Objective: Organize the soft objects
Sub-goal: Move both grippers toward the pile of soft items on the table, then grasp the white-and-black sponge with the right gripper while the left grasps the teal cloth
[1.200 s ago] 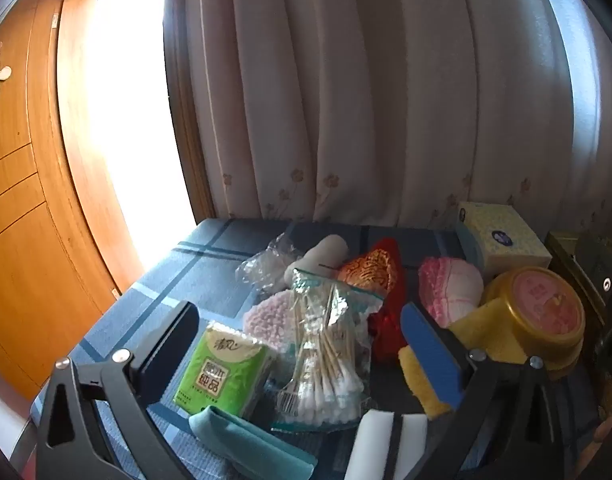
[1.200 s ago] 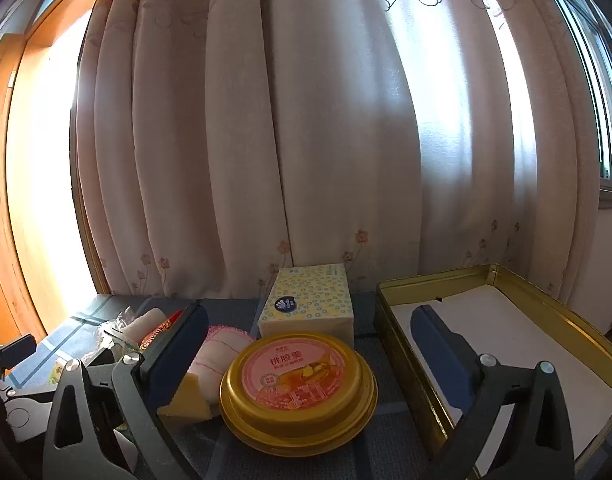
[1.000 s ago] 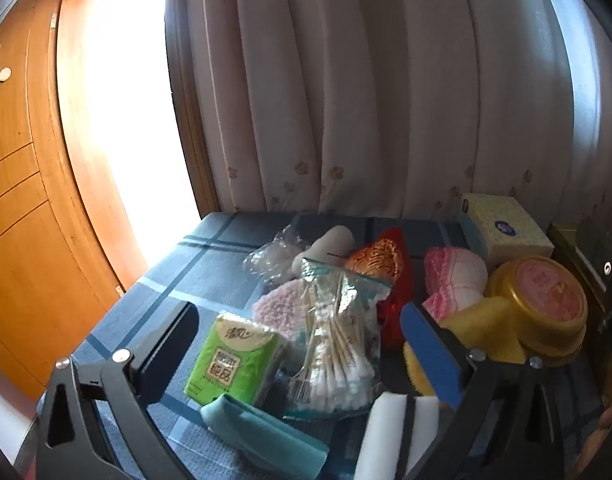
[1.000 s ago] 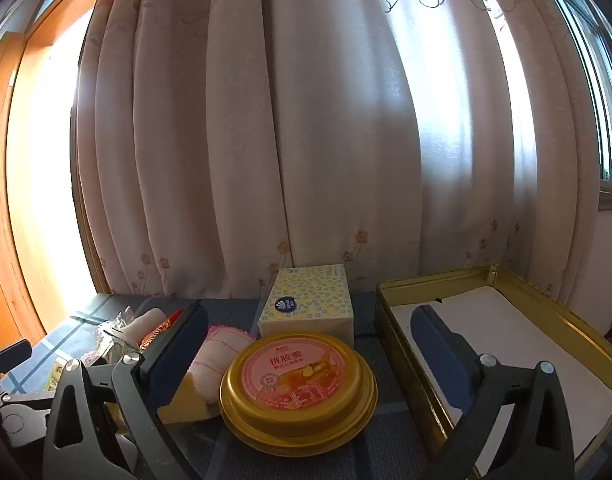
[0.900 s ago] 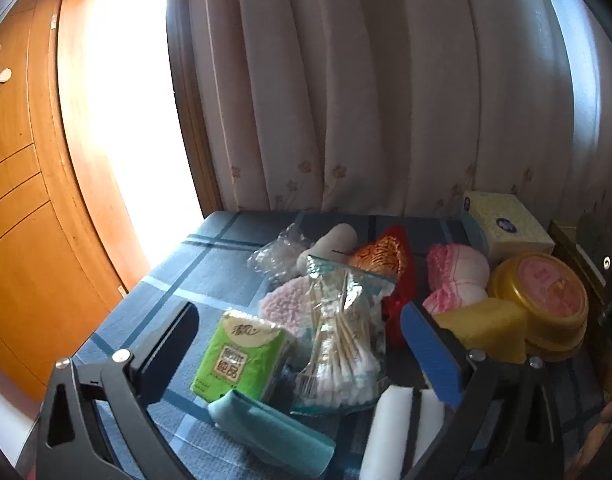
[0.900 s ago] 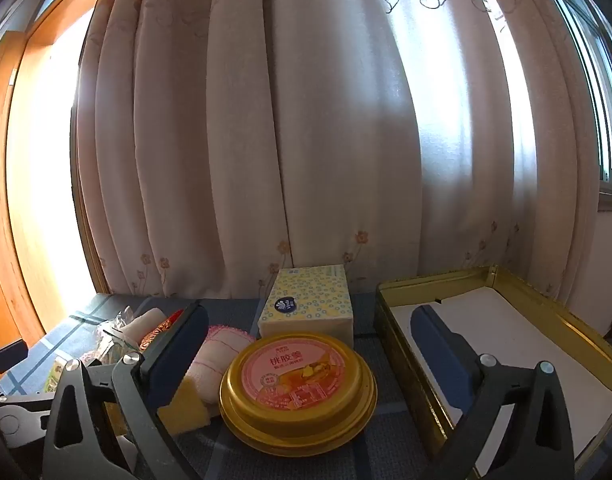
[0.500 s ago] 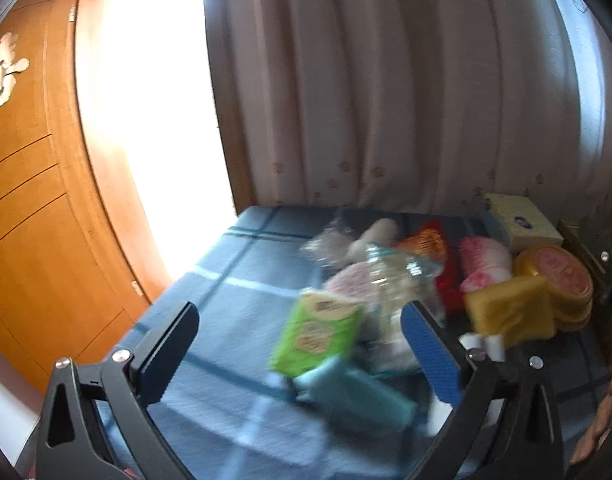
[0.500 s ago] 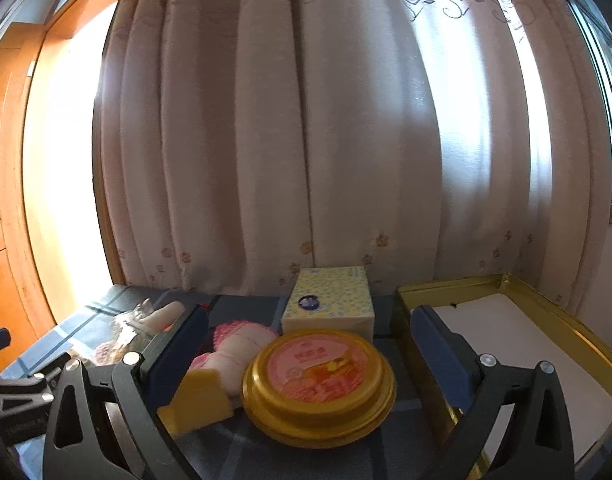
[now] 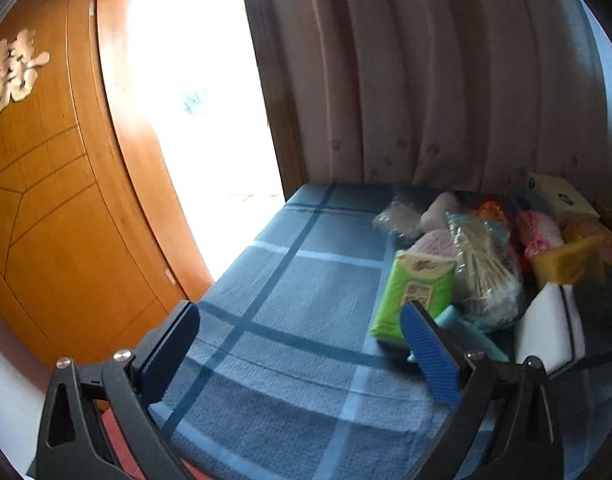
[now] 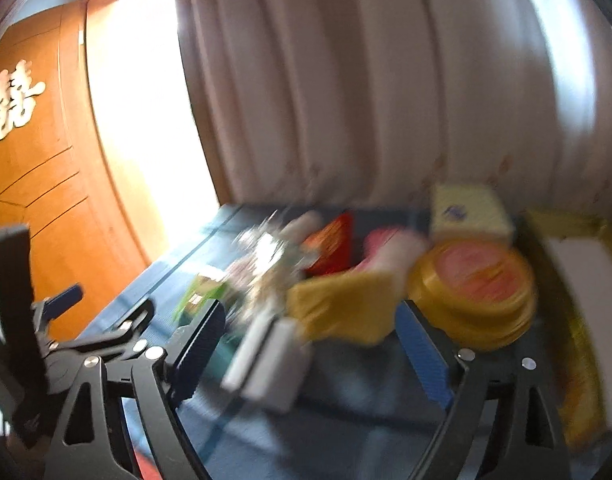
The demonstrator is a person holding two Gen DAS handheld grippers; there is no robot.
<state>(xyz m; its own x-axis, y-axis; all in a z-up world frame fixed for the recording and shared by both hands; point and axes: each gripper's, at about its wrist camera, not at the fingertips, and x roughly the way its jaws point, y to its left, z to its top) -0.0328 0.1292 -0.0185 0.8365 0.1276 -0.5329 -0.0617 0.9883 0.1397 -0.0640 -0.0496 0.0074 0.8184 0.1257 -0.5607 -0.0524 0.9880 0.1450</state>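
Observation:
A heap of soft goods lies on the blue checked cloth (image 9: 290, 280): a green tissue pack (image 9: 412, 294), a bag of cotton swabs (image 9: 482, 276), a yellow sponge (image 9: 566, 264), a white sponge (image 9: 550, 330) and a pink towel (image 9: 540, 232). My left gripper (image 9: 302, 352) is open and empty, left of the heap. My right gripper (image 10: 310, 350) is open and empty over the white sponge (image 10: 266, 364), near the yellow sponge (image 10: 346, 306). The right wrist view is blurred.
A round gold tin (image 10: 472, 286), a yellow tissue box (image 10: 468, 210) and a gold tray (image 10: 582, 292) with white lining stand at the right. Curtains hang behind the table. A wooden door (image 9: 46, 184) is at the left. The left gripper's body (image 10: 58, 344) shows left of my right gripper.
Both grippers have swung left and pulled back. The heap now sits at the right of the left wrist view, and the door has come into both views. Both stay open.

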